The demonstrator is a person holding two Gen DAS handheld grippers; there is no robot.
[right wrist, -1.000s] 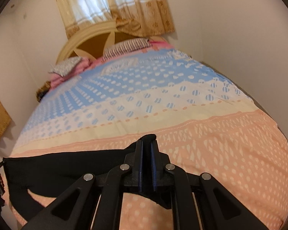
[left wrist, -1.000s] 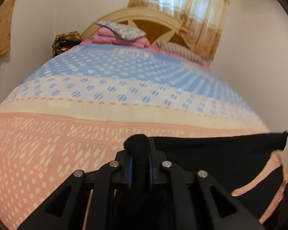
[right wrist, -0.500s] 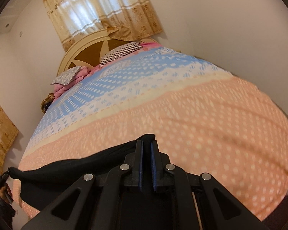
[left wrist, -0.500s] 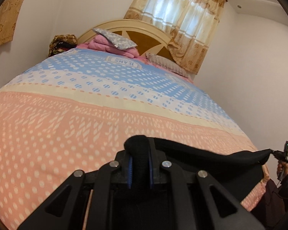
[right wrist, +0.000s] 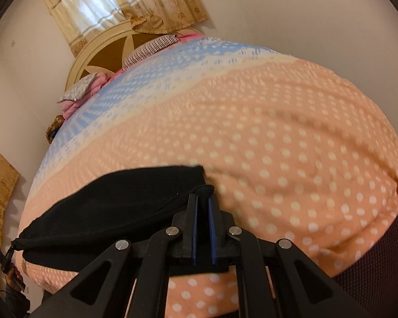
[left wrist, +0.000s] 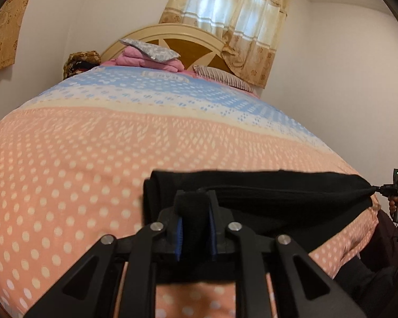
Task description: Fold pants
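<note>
The black pants (left wrist: 278, 198) lie stretched sideways across the near, peach part of the bed. My left gripper (left wrist: 194, 201) is shut on one end of the pants, with a roll of black cloth between its blue pads. In the right wrist view the pants (right wrist: 114, 206) spread to the left. My right gripper (right wrist: 203, 198) is shut on the other end, with a thin edge of cloth pinched at the fingertips. The right gripper also shows small at the far right of the left wrist view (left wrist: 384, 187).
The bed cover (left wrist: 92, 145) is peach with white dots near me and blue and white farther back. Pillows and a pink folded blanket (left wrist: 151, 58) lie at the curved headboard (left wrist: 188, 37). A wall runs along the right side of the bed.
Both grippers have moved forward and down over the bed with the pants. A fold of black cloth now lies on the cover ahead of the fingers.
</note>
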